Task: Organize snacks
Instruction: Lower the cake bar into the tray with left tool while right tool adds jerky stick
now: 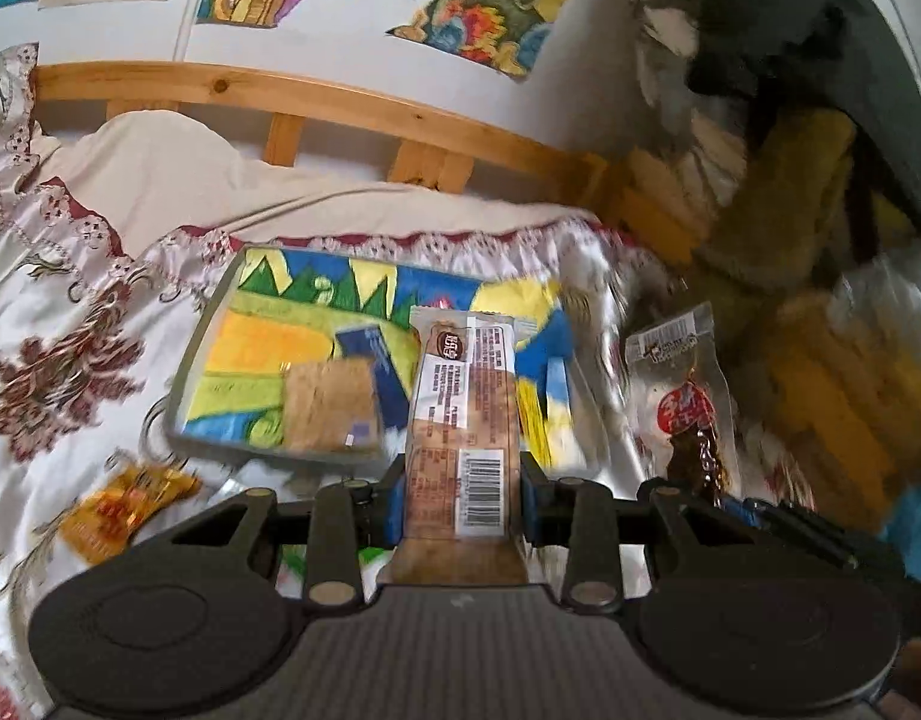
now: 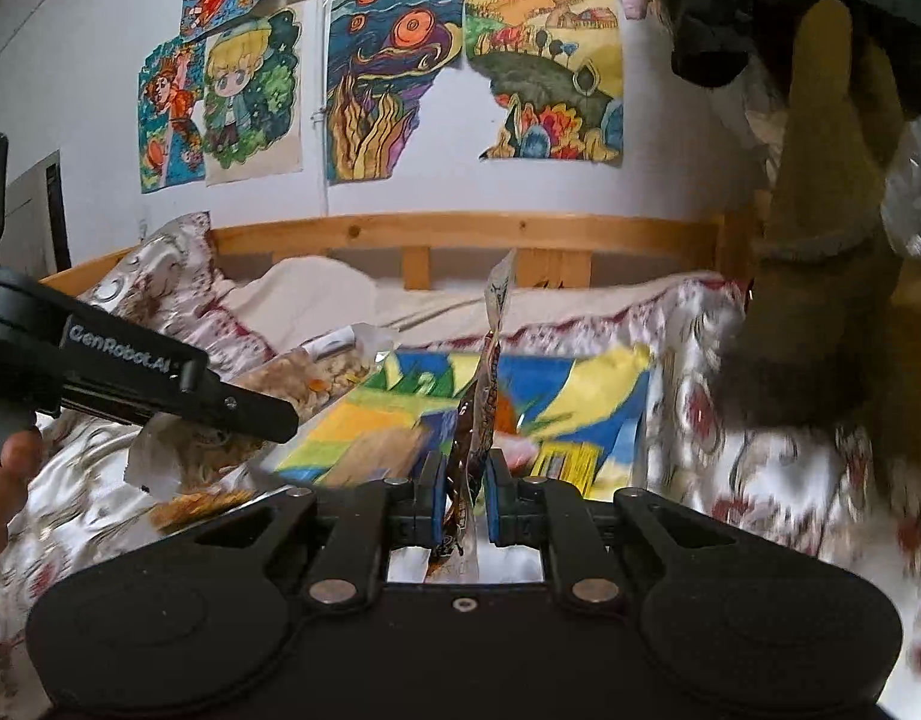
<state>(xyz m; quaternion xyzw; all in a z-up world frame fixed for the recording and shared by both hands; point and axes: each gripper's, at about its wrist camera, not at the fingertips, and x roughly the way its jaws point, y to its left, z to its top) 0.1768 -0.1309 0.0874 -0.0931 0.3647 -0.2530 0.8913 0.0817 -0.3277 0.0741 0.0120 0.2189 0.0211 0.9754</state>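
My left gripper is shut on a long brown snack bar packet with a barcode, held lengthwise above a clear tray lined with a colourful drawing. A tan cracker packet and a blue packet lie in the tray. To the right, my right gripper holds up a clear packet of dark snack with a red label. In the right wrist view that gripper is shut on the packet, seen edge-on over the tray. The left gripper shows at the left with its bar.
An orange packet lies on the floral bedspread left of the tray. A wooden bed rail runs behind. Plush toys are piled at the right. A hand grips the left tool.
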